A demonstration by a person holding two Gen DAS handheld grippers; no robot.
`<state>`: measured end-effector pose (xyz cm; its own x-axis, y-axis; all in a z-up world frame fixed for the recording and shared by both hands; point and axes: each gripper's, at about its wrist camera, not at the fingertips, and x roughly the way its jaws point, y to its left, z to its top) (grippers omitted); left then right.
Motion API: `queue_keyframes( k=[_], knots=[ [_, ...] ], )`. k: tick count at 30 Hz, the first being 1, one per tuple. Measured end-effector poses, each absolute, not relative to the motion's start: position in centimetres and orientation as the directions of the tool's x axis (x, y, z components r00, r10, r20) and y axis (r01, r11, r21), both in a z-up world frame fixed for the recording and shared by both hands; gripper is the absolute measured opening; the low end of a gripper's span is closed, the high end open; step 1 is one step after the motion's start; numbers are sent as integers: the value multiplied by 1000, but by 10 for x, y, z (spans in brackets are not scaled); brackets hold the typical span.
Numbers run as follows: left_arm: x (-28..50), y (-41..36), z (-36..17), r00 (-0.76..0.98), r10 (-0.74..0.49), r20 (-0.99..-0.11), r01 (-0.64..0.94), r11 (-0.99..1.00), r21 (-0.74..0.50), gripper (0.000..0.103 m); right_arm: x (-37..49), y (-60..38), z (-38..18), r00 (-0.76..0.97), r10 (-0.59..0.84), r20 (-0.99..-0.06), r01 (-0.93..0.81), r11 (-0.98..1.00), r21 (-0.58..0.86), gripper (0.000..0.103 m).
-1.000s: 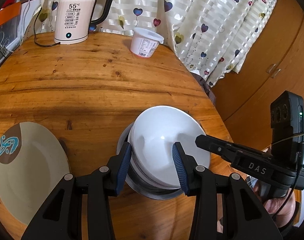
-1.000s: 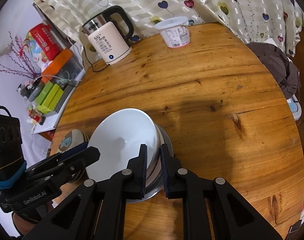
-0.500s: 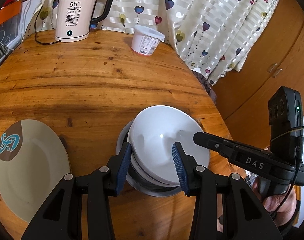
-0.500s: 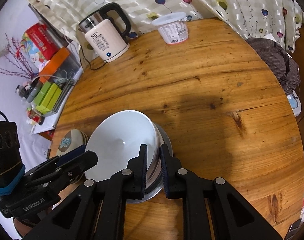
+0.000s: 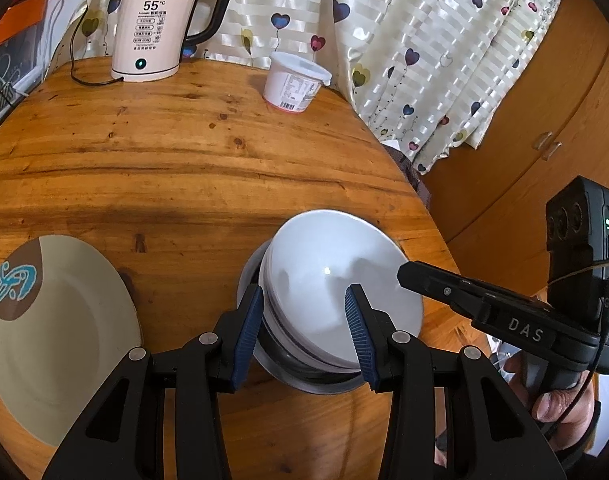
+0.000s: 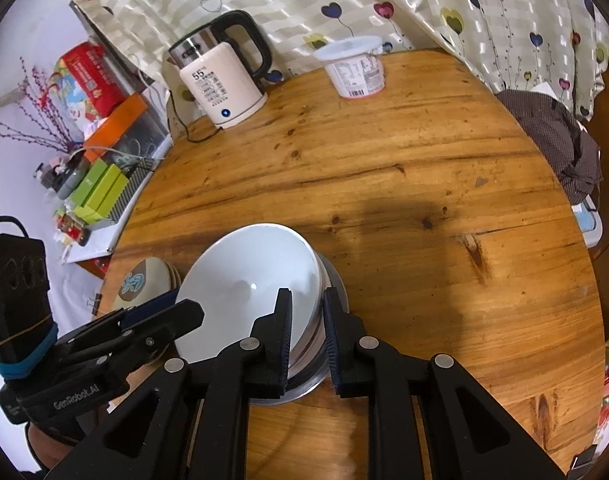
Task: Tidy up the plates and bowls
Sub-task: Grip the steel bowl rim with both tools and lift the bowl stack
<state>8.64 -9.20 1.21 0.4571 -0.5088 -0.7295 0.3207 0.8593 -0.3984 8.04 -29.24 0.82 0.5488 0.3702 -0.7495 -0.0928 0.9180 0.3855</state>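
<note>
Round wooden table (image 5: 192, 168) before a heart-print curtain (image 5: 404, 40), with stacked bowls near its front edge

From the left wrist, the left gripper (image 5: 304, 316) is seen spread wide, its blue pads either side of the white bowl (image 5: 336, 276), gripping nothing; the bowl is nested tilted in a stack on a metal dish (image 5: 324, 384), a beige plate (image 5: 64, 332) lies just left, and a kettle (image 5: 156, 28) and tub (image 5: 292, 84) are stood far back. From the right wrist, the right gripper (image 6: 307, 332) is seen nearly closed over the white bowl's (image 6: 244, 280) right rim, though whether it is pinched cannot be told
</note>
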Motion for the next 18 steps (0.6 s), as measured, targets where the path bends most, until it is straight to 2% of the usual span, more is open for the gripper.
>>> queue_keyframes(
  k=[7,9,10,18],
  knots=[
    [89,-84,5,464,-499,-732,290,866,-407,43,72,-295,9,583,382,-717,-105,911,400,21],
    [88,-80,6,474,-499,-725,282,866,-412,43,70,-298,8,586,385,-713,-89,906,415,34],
    [88,-78,6,479,-499,-722,279,867,-414,43,70,-300,7,588,387,-711,-86,903,421,36],
    [83,-56,12,530,-494,-689,237,867,-439,43,56,-316,14,636,391,-666,-71,888,454,35]
  ],
)
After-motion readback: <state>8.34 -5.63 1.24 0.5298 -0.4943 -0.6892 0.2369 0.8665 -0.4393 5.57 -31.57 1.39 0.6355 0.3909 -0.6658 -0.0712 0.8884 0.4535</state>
